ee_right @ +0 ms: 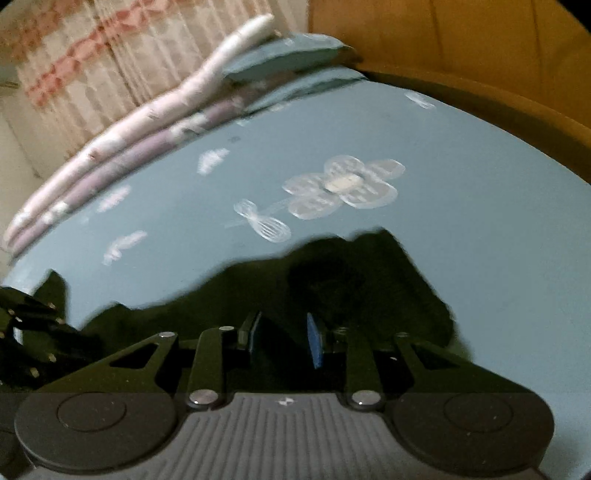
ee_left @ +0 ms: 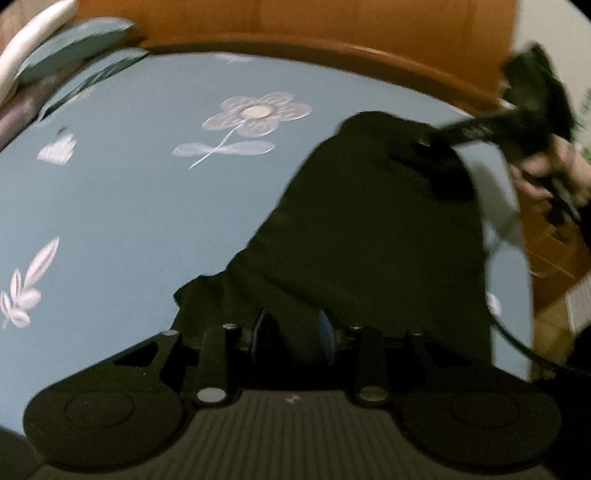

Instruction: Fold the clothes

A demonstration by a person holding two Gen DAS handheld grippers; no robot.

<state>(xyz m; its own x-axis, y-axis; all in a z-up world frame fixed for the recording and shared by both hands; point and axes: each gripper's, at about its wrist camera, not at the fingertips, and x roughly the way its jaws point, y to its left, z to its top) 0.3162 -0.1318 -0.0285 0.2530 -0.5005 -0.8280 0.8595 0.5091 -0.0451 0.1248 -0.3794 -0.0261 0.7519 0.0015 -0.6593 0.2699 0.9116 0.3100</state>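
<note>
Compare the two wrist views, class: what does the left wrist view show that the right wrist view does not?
Only the left wrist view shows a hand holding the right gripper, which sits at the far end of the black garment, and a wooden headboard. Only the right wrist view shows a pink-patterned curtain. Both show the garment on the blue flowered bedsheet, the white flower print, and stacked bedding at the bed's edge.
</note>
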